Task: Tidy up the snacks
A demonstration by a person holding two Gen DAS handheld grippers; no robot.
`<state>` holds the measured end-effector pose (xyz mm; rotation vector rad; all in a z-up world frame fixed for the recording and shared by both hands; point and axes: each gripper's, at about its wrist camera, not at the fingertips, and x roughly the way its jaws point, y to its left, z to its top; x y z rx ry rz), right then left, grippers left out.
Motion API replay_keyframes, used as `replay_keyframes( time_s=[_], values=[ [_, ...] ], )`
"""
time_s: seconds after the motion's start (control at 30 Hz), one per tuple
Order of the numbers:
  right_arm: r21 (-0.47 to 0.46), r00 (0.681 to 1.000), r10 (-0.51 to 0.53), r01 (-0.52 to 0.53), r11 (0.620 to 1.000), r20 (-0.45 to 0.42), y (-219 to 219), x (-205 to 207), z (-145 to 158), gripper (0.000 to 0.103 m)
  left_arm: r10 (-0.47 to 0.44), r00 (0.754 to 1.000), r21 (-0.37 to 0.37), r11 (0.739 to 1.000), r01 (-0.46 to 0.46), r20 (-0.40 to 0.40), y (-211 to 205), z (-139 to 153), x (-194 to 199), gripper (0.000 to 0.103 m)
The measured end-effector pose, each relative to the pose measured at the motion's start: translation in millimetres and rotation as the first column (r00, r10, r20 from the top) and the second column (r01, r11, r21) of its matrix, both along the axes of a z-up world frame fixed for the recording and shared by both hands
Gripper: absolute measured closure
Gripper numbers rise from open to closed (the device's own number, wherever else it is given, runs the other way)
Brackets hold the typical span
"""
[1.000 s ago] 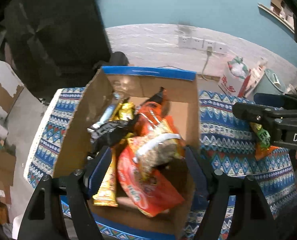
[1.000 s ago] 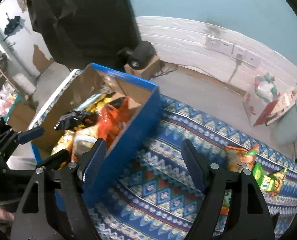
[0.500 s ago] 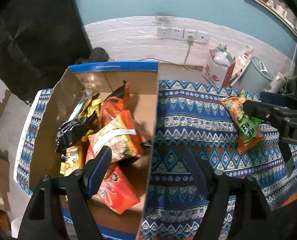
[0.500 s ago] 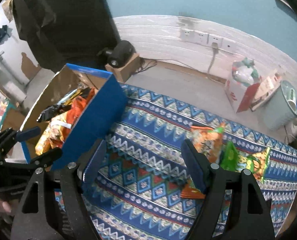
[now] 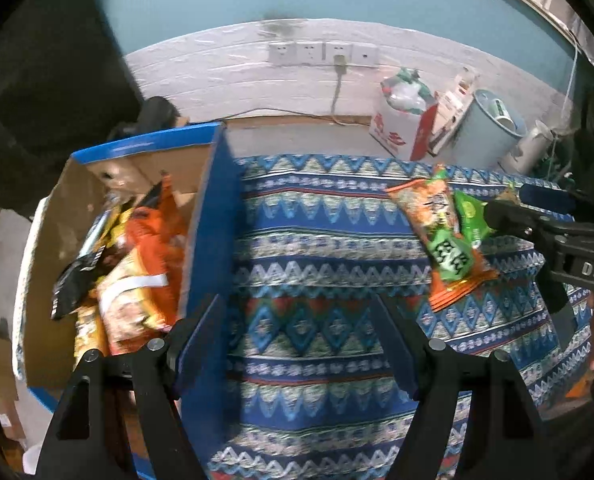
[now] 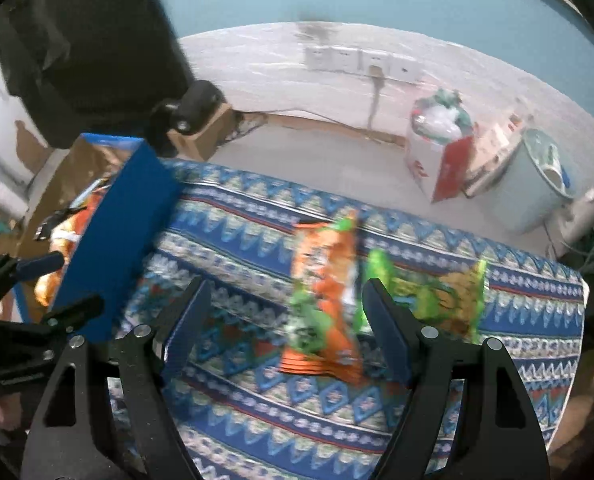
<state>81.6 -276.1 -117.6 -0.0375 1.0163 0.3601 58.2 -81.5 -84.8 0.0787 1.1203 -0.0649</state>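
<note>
Left tongs (image 5: 297, 320): we've swung them off the snack box (image 5: 201, 248), spread wide, holding nothing.
Right tongs (image 6: 285, 312): wide, now framing the orange snack bag (image 6: 323, 292).
Box: now at frame left.

The box (image 5: 207, 216) is cardboard: raw matt brown inside, smooth printed blue outside. The snack bags (image 5: 133, 280) heaped in it are glossy plastic film that catches the light. An orange packet (image 5: 443, 240) and a green packet (image 5: 471, 220) on the table have the same shiny, crinkled foil look. The tablecloth (image 5: 317, 264) is woven fabric, matt and slightly textured. Both the left tongs (image 5: 301, 336) and the right tongs (image 6: 285, 320) look like matt black plastic with small metal screws and smooth blue pads (image 5: 205, 332). The lower wall (image 5: 225, 60) is rough, whitewashed, brick-like.
</note>
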Motion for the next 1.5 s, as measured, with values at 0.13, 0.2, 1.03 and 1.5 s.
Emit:
replay_keyframes(
  time_s=[0.13, 0.2, 1.03, 1.5],
  values=[
    [-0.025, 0.999, -0.026, 0.025, 0.999, -0.034, -26.1, 15.2, -7.8, 0.025, -0.044, 0.999, 0.019, 0.999, 0.044, 0.004, -28.3, -1.9, 10.3, 0.026],
    [-0.068, 0.999, -0.019, 0.016, 0.998, -0.038, -34.0, 22.8, -10.9, 0.025, -0.061, 0.998, 0.024, 0.998, 0.061, 0.003, -42.4, -3.8, 16.4, 0.026],
    [-0.128, 0.980, 0.022, -0.048, 0.991, -0.197, -95.2, 51.7, -88.7, 0.025, -0.067, 0.991, -0.094, 0.994, 0.056, -0.119, -102.6, -64.2, 75.8, 0.025],
    [-0.258, 0.987, 0.024, -0.064, 0.964, -0.156, -87.1, 46.1, -122.9, 0.051, -0.057, 0.978, -0.146, 0.989, 0.027, -0.201, -130.1, -104.3, 96.6, 0.022]
  ],
)
